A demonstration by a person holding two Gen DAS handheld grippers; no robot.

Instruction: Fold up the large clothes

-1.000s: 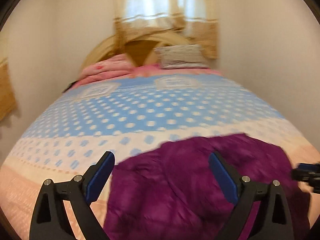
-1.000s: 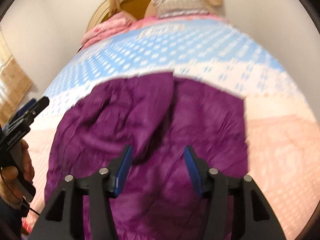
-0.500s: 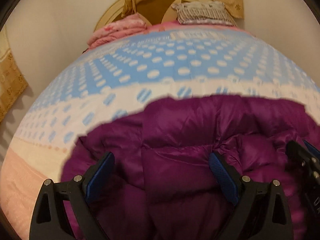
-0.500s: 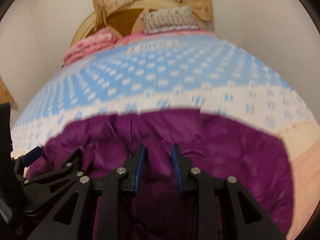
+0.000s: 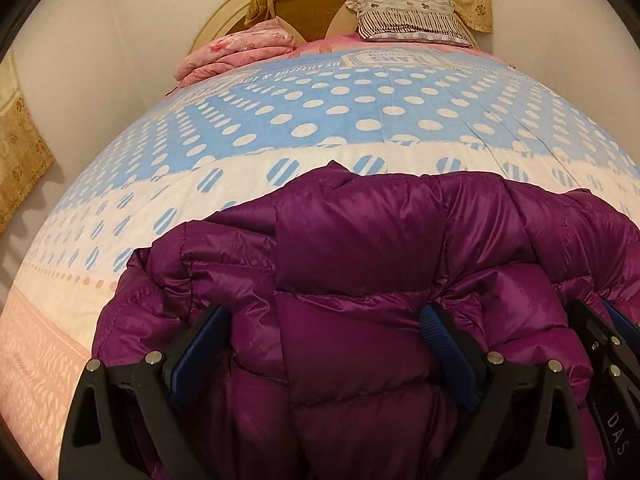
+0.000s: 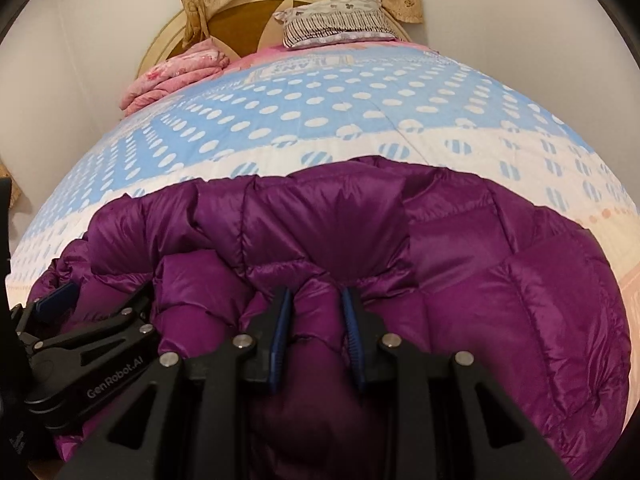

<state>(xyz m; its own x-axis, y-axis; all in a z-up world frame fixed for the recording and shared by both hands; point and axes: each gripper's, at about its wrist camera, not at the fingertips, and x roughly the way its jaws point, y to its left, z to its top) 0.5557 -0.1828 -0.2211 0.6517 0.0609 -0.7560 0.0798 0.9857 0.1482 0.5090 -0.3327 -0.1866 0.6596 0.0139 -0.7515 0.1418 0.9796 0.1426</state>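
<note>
R view: right gripper (image 6: 316, 320) jaws pinch purple jacket (image 6: 500, 280); L view: left gripper (image 5: 324, 344) jaws spread wide.

The jacket (image 5: 360, 264) lies on the bedspread (image 5: 352, 108), bunched right up between the left gripper (image 5: 326, 344) jaws. Beyond the jaws the bedspread runs to the headboard (image 5: 308, 4). A folded blanket (image 5: 236, 52) sits ahead-left, a pillow (image 5: 408, 20) ahead-right. The right gripper (image 6: 316, 336) has a jacket fold between its jaws; the left gripper is beside it, to its left.
</note>
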